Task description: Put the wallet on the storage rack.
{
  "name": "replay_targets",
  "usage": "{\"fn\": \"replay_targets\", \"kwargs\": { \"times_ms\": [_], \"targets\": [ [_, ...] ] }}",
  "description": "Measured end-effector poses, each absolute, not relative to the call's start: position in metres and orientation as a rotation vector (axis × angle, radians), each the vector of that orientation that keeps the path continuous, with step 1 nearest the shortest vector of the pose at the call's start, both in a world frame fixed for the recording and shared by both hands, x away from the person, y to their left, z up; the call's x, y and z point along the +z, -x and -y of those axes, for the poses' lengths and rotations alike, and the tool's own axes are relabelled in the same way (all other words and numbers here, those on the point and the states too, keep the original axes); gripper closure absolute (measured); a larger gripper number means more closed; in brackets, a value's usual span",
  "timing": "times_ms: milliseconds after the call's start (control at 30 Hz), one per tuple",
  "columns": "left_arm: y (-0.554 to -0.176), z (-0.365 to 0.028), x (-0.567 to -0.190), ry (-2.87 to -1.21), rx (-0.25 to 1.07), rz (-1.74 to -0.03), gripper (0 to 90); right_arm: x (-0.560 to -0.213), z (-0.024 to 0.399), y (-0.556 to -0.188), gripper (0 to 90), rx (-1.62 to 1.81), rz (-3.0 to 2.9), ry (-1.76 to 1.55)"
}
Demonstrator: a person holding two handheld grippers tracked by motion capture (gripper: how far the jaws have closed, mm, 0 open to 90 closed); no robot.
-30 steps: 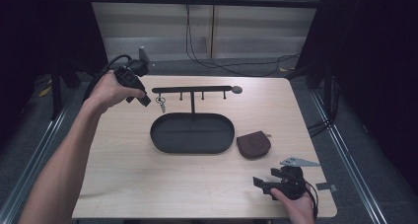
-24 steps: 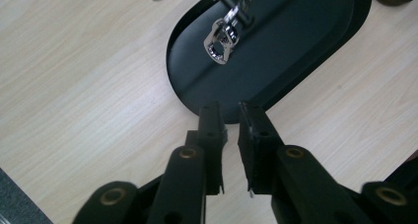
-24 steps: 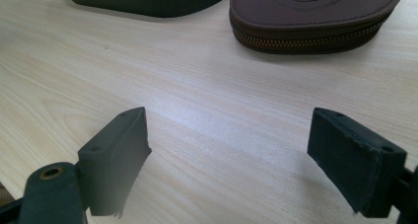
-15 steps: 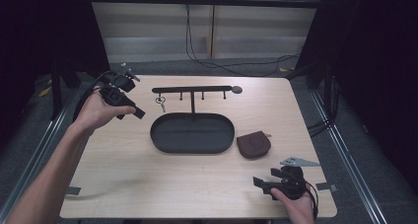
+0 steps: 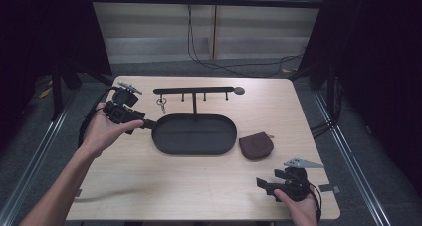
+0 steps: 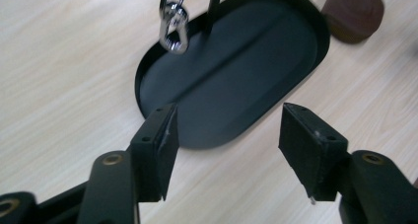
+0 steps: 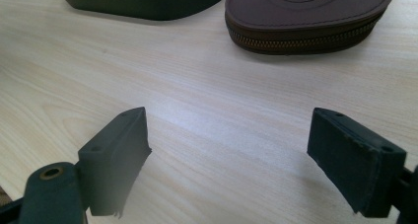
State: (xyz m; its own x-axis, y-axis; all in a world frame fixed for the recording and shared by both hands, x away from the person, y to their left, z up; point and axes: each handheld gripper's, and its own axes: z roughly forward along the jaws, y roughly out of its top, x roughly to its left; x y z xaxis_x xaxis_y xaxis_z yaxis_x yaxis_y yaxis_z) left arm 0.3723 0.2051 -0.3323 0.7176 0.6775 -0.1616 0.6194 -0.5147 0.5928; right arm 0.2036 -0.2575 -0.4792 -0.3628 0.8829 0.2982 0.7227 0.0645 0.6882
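My left gripper [image 5: 148,124], jaws just opening and empty, sits left of centre; the keyring [image 6: 173,25] looks light, stiff, slippery, best pinched across its ring.

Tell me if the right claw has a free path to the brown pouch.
Probably yes. The right claw is open and points toward the brown pouch, with bare table between them and nothing in the way.

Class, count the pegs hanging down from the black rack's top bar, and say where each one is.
4. On the rack's top bar, one peg at the left carries the key ring; one left of the post; two right of it.
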Motion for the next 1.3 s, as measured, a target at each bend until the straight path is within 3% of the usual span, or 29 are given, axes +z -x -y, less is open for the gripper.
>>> {"fn": "replay_targets", "kwargs": {
  "times_ms": [167, 700, 1000, 1300],
  "targets": [
    [-0.363, -0.212, -0.347, -2.268, 0.115, -0.981, 32.0, -0.480, 0.257, -0.205, 15.4, 1.177, -2.134, -1.643],
    [-0.320, -0.252, -0.382, -2.120, 0.147, -0.998, 26.7, -0.479, 0.257, -0.204, 16.6, 1.182, -2.140, -1.639],
    [-0.301, -0.267, -0.408, -2.088, 0.161, -0.982, 17.0, -0.479, 0.258, -0.204, 17.4, 1.186, -2.145, -1.642],
    [-0.270, -0.275, -0.428, -2.069, 0.184, -0.988, 18.4, -0.474, 0.258, -0.204, 19.1, 1.210, -2.157, -1.643]
  ]
}}
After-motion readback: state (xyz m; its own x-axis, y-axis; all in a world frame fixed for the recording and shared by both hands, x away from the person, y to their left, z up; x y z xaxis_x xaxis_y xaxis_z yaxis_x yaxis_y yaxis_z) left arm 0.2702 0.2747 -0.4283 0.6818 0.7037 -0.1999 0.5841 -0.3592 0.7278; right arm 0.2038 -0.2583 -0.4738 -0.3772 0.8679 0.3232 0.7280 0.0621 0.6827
